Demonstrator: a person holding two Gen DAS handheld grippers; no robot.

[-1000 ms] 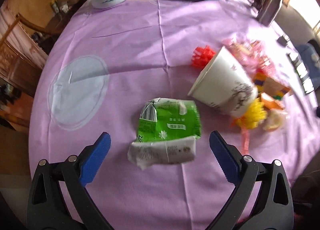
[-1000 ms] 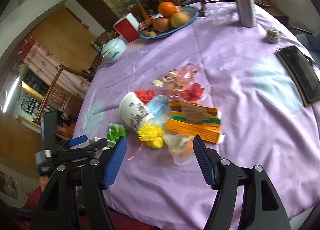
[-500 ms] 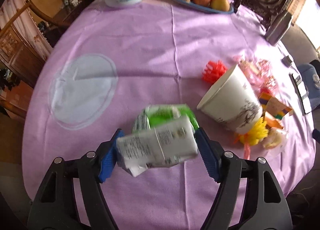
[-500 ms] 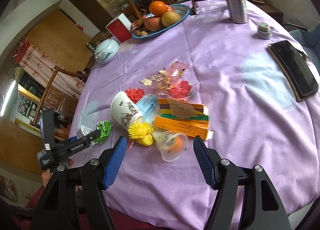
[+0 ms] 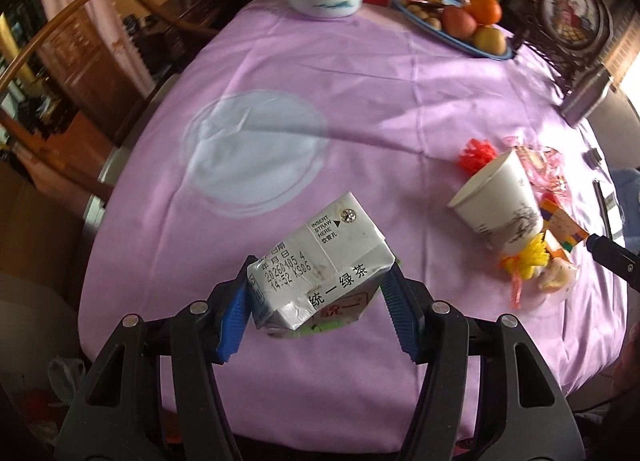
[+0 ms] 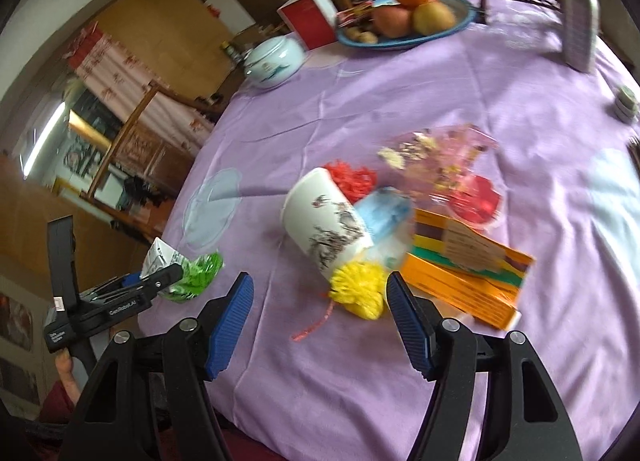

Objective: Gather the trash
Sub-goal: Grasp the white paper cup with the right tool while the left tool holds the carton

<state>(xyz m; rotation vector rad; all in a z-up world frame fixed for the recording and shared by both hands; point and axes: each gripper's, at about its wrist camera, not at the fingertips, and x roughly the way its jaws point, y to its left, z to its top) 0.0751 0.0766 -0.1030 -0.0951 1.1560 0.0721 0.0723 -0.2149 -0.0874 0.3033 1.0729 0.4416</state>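
1. Left wrist: left gripper (image 5: 316,305) jaws have just been closing, now clamped on the crushed carton (image 5: 320,265), lifted over the near edge of the table (image 5: 360,93). Grip sits low on a dented, tilted body; it could twist out or drip leftovers on the cloth.
2. Right wrist: right gripper (image 6: 320,313) jaws open, empty, above the yellow bow (image 6: 360,289). The cup (image 6: 324,229) lies beside it; a sloppy close could knock it rolling or snag the ribbon (image 6: 316,325).
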